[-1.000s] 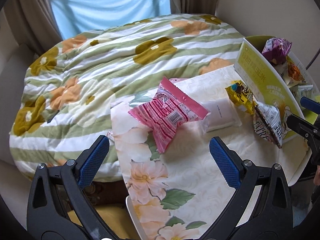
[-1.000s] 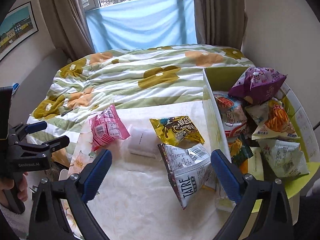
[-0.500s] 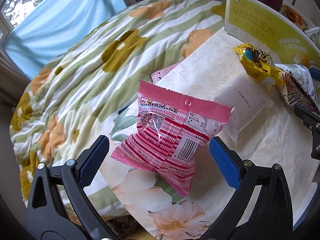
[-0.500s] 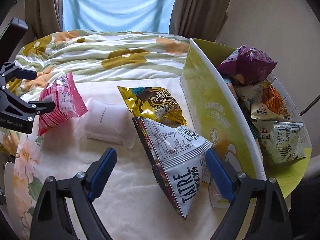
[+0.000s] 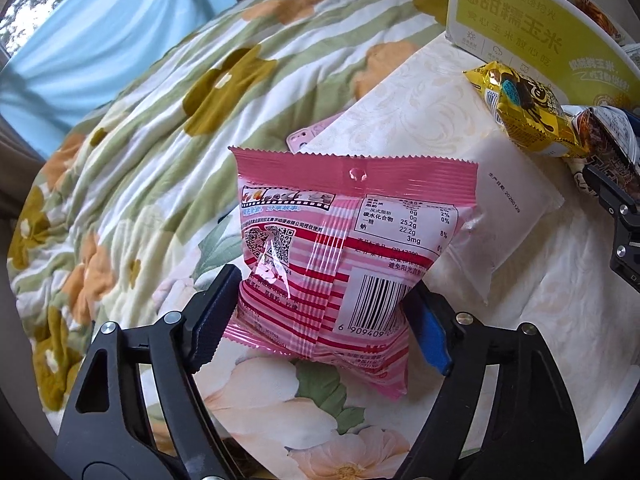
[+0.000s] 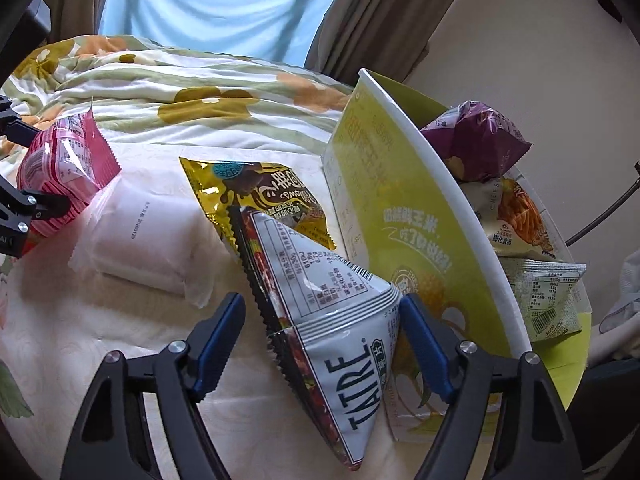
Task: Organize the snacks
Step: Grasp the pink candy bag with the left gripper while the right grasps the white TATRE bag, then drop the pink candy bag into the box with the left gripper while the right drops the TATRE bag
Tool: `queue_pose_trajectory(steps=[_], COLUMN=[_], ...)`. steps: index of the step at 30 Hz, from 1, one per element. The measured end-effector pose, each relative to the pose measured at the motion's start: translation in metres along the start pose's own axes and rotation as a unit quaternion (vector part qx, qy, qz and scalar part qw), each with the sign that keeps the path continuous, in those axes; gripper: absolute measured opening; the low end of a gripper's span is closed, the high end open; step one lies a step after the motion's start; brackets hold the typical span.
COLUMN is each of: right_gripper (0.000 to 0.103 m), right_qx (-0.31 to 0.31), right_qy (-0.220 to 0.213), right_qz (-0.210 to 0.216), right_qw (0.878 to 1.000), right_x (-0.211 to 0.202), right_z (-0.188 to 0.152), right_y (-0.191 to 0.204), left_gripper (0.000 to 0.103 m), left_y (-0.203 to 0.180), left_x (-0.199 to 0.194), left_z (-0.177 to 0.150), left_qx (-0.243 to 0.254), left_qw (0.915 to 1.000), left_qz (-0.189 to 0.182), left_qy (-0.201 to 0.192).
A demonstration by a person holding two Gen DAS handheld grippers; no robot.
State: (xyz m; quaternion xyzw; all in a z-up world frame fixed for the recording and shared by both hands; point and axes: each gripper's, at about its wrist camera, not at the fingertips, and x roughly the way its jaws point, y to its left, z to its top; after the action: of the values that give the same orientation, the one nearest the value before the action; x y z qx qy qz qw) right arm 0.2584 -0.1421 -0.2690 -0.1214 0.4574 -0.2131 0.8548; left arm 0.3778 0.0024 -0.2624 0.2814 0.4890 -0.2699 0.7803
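In the left wrist view, the left gripper (image 5: 320, 312) has just been closing, and its blue pads now press both sides of the pink snack bag (image 5: 344, 252), which bulges between them above the floral tabletop (image 5: 540, 340). Just behind the pink bag lies a white packet (image 5: 516, 208), then a yellow snack bag (image 5: 520, 108) close to the wall of the yellow-green box (image 5: 520, 36); the flowered quilt (image 5: 160, 120) spreads to the left. In the right wrist view, the right gripper (image 6: 320, 340) has also just been closing around the grey TATRE bag (image 6: 340, 320): the right pad touches the bag's edge, but a gap shows at the left pad, so it is not clamped. The bag lies on the tabletop against the box wall, overlapping the yellow bag. Inside the box sit a purple bag (image 6: 480, 144) and other packets.
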Motion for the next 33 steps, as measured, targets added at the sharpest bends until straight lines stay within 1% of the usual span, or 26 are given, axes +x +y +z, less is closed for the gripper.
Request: queue_pose_trajectory(steps=[3, 5, 7, 10, 15, 21, 24, 28, 33], right_gripper=[0.066, 0.063, 0.056, 0.049, 0.045, 0.043, 0.043, 0.043, 0.043], right_qx=[0.0, 0.003, 0.008, 0.008, 0.013, 0.024, 0.02, 0.025, 0.033], right_qy=[0.0, 0.0, -0.002, -0.004, -0.007, -0.005, -0.009, -0.008, -0.012], right_qz=[-0.011, -0.011, -0.008, -0.004, 0.009, 0.031, 0.033, 0.051, 0.075], right_qw=[1.0, 1.0, 1.0, 1.0, 1.0, 0.999, 0.999, 0.998, 0.997], right_x=[0.003, 0.004, 0.003, 0.002, -0.002, -0.008, -0.016, -0.028, -0.051], right_z=[0.003, 0.004, 0.005, 0.005, 0.005, 0.006, 0.007, 0.009, 0.008], right_y=[-0.001, -0.002, -0.005, -0.007, -0.012, -0.02, -0.022, -0.026, -0.035], left_gripper=[0.074, 0.073, 0.073, 0.073, 0.073, 0.073, 0.073, 0.073, 0.073], left_y=[-0.002, -0.002, -0.003, -0.004, -0.007, -0.007, -0.009, -0.017, -0.018], left_x=[-0.001, -0.003, -0.004, -0.007, -0.013, -0.021, -0.031, -0.043, -0.067], left_z=[-0.002, -0.003, -0.005, -0.011, -0.019, -0.027, -0.031, -0.036, -0.039], left_qx=[-0.001, -0.007, -0.017, -0.028, -0.048, -0.073, -0.087, -0.093, -0.121], left_qw=[1.0, 1.0, 0.9998, 0.9995, 0.9987, 0.9971, 0.996, 0.9954, 0.992], left_qz=[0.001, -0.004, -0.009, -0.011, -0.013, -0.018, -0.019, -0.02, -0.026], left_qy=[0.0, 0.001, 0.002, 0.001, 0.004, 0.006, -0.006, -0.013, -0.024])
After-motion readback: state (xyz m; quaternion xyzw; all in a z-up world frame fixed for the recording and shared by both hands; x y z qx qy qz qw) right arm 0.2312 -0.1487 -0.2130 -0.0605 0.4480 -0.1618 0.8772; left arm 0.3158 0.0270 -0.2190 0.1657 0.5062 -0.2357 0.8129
